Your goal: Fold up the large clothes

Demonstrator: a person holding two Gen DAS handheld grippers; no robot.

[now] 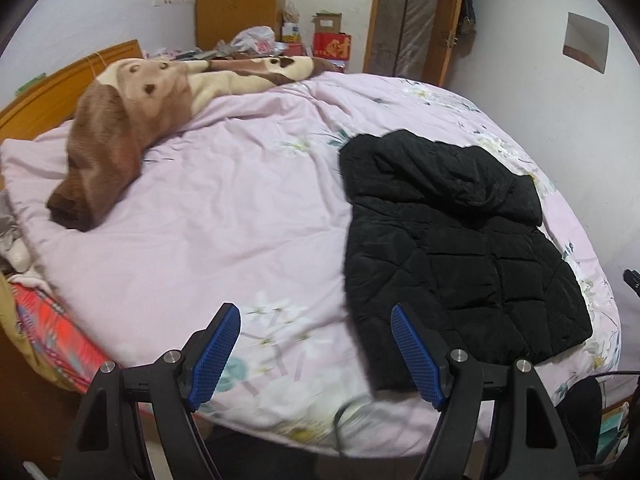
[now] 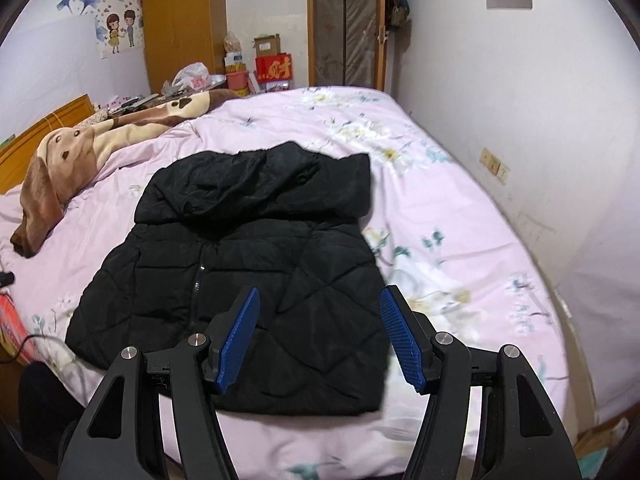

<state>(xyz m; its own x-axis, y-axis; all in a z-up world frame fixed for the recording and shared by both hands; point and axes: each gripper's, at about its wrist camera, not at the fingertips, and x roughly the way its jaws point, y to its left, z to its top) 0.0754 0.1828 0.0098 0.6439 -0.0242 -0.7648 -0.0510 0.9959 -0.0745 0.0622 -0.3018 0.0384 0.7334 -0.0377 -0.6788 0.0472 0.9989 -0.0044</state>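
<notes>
Right wrist view showed the black quilted hooded jacket flat on the pink floral quilt, while the right gripper and left gripper gaped wide, holding nothing.

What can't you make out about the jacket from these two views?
- Sleeves: none show in either view; whether they are tucked under the jacket cannot be told.
- Near hem corner: left wrist view, behind a tong finger.
- Hem middle: right wrist view, behind the right tongs.
- Zipper: too dark and blurred to tell whether closed.
</notes>
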